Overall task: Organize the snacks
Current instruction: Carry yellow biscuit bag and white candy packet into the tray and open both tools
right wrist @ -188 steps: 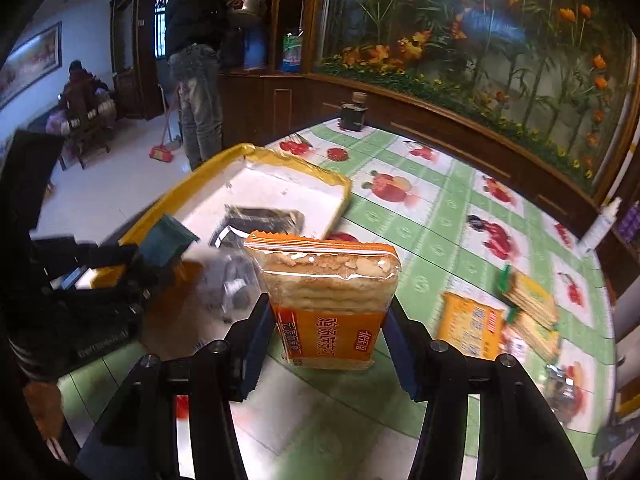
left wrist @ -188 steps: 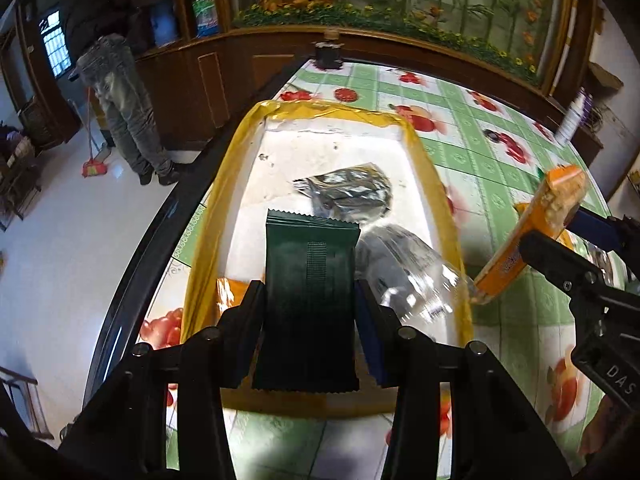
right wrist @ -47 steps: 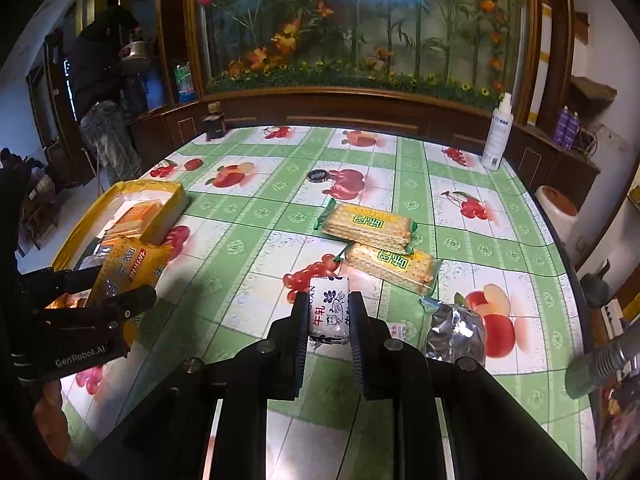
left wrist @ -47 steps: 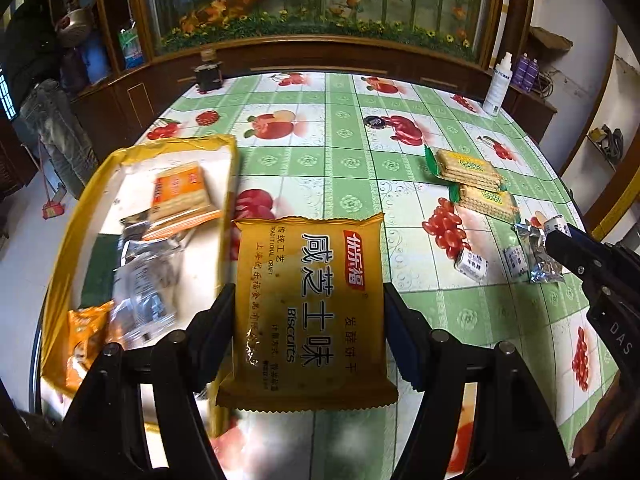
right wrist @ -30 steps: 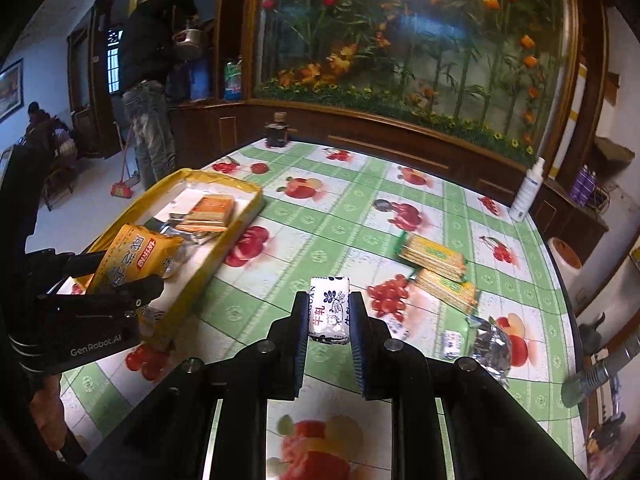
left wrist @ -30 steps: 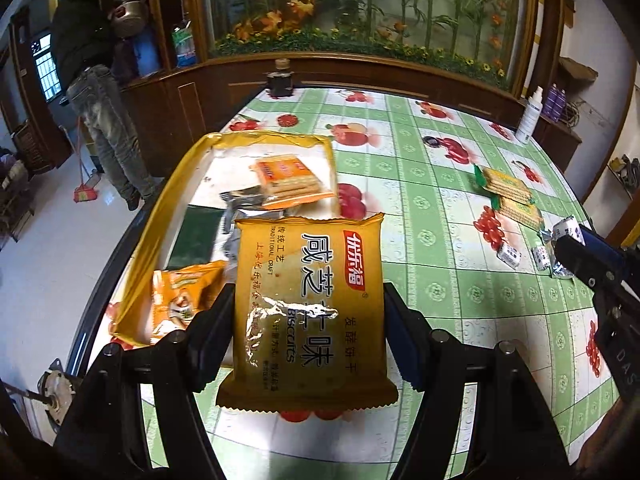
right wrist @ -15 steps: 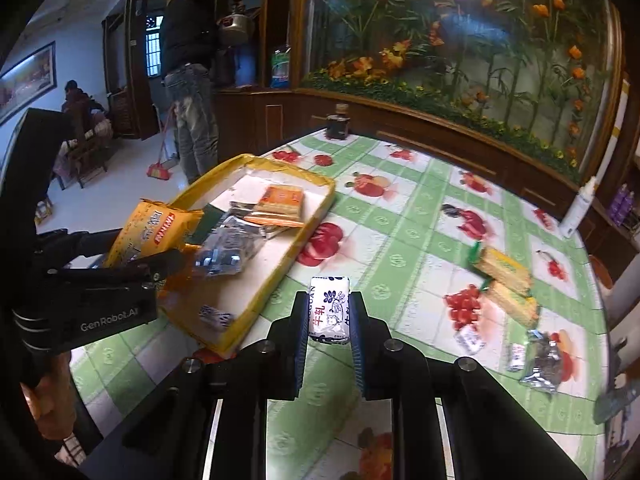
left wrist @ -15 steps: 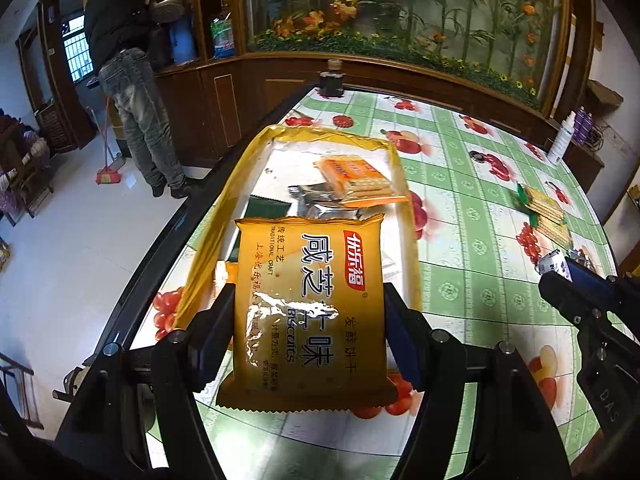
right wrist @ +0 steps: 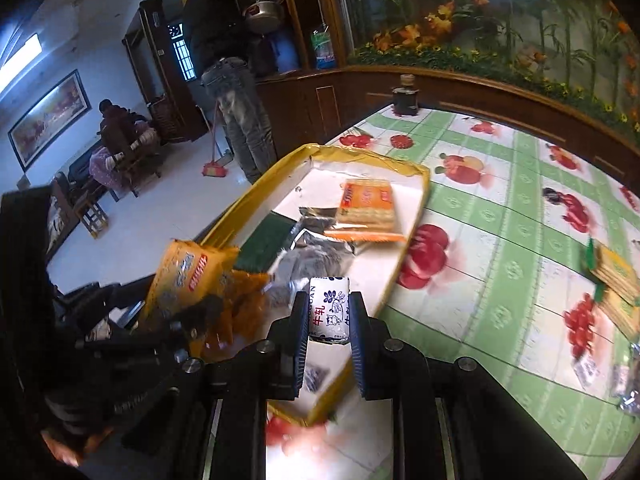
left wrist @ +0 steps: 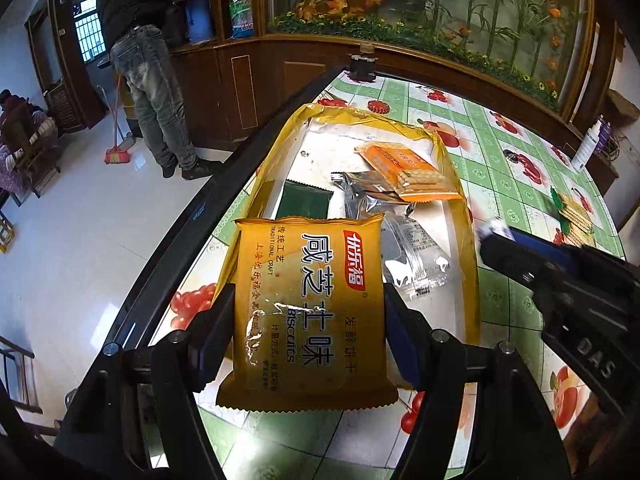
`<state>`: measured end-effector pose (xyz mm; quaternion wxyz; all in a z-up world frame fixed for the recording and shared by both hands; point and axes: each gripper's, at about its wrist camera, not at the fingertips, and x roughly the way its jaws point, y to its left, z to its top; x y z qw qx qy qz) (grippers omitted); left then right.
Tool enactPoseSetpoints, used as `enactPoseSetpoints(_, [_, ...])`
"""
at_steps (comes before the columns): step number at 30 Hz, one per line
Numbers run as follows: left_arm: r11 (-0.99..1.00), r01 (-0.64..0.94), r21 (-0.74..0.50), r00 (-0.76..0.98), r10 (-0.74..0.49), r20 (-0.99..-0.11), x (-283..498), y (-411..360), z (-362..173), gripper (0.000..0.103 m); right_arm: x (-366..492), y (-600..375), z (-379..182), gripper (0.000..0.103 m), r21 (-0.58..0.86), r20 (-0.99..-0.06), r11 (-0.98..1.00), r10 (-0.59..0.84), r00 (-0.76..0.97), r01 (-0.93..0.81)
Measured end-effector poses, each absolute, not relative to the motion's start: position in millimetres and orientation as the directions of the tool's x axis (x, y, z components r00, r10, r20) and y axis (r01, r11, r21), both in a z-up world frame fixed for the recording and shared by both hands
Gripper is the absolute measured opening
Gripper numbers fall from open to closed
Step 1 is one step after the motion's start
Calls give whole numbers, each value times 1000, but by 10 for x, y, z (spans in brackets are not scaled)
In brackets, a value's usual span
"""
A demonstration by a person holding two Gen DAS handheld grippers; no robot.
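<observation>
We are holding a yellow biscuit packet clamped between the wide-set jaws of the left gripper, above the near end of the yellow tray. The right gripper, jaws narrow, is pinching a small white candy over the tray's near edge. An orange cracker pack, a dark green packet and silver wrappers are lying in the tray.

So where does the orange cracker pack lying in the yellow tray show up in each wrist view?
Left wrist: orange cracker pack sits upper centre-right, at the tray's far end, overlapping a silver packet.
Right wrist: orange cracker pack sits just above centre, also at the far end.
Shared landmark: yellow tray.
</observation>
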<state>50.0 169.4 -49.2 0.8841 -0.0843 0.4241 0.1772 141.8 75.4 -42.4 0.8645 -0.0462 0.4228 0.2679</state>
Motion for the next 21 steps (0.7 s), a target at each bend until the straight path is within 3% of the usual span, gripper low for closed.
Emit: enactPoseSetpoints(21, [911,-409,62,548,299,-781,782,1767,-697,70,2000,1015,-809,23,171,-791,862,409,456,-477])
